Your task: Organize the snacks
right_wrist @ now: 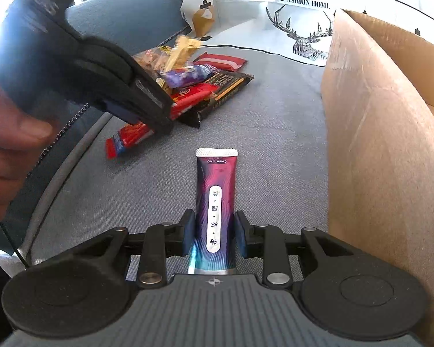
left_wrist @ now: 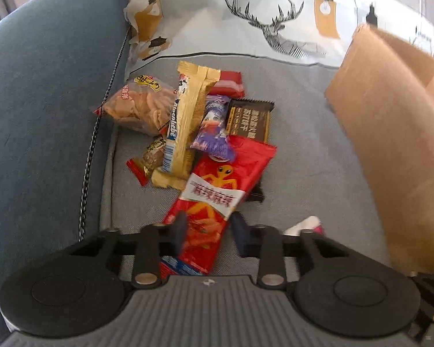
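A pile of snacks lies on the grey sofa seat: a long red packet (left_wrist: pixel 214 202), a gold wafer bar (left_wrist: pixel 185 121), a purple packet (left_wrist: pixel 214 127), a dark chocolate bar (left_wrist: pixel 248 120) and a bag of crisps (left_wrist: pixel 141 107). My left gripper (left_wrist: pixel 208 232) is open, its fingers on either side of the red packet's near end; it also shows in the right wrist view (right_wrist: pixel 147 110). My right gripper (right_wrist: pixel 214 235) is shut on a purple-and-teal snack stick (right_wrist: pixel 215 202), held above the seat beside the cardboard box (right_wrist: pixel 376 150).
The open cardboard box (left_wrist: pixel 390 133) stands at the right. A dark blue cushion (left_wrist: pixel 49 115) lies at the left. A white deer-print pillow (left_wrist: pixel 275 23) stands behind the pile. A small white and pink item (left_wrist: pixel 303 224) lies by the left gripper's right finger.
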A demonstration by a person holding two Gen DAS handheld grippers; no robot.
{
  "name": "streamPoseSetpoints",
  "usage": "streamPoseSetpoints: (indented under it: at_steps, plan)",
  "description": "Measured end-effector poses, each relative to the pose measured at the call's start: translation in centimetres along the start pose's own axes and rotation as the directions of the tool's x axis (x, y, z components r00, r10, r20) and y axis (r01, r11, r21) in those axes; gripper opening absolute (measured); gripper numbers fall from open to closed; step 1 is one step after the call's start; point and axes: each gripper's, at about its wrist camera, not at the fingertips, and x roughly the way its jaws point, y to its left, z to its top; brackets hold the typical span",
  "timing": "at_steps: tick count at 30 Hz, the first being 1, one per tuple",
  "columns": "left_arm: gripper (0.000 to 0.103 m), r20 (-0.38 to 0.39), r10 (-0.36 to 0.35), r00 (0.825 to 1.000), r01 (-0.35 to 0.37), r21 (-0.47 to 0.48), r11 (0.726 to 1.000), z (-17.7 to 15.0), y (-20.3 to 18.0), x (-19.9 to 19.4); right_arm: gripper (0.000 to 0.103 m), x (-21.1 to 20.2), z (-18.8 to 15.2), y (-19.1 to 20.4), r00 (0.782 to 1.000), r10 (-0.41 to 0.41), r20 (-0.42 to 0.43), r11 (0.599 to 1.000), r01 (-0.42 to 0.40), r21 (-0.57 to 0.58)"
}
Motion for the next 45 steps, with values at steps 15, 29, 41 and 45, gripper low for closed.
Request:
streamPoseSetpoints:
  at_steps: [15,29,41,45]
  plan:
    - [0.084,0.035,0.040,0.999,-0.041,0.014,0.999,-0.7,0.3,-1.3,0.032,-0.2,-0.1,0.1,1.000,0.009,-0.002,1.000,-0.009,-0.004]
    - [0.094,0.004,0.048,0.999,-0.049,0.062,0.997,0.7,0.2,3.4,0.034,0.4,0.3,-0.1,1.000,0.020,-0.011,1.000,-0.020,0.013]
    - [0.059,-0.046,-0.038,0.998,0.036,-0.026,0.999,0.0,1.1,2.2,0.035,0.4,0.2,-0.1,1.000,0.017,-0.008,1.000,-0.017,0.001]
    - [0.060,-0.079,-0.089,0.993,0.074,-0.172,0.982,-0.7,3.0,1.7,0.035,0.4,0.2,-0.1,1.000,0.018,-0.008,1.000,-0.018,0.002]
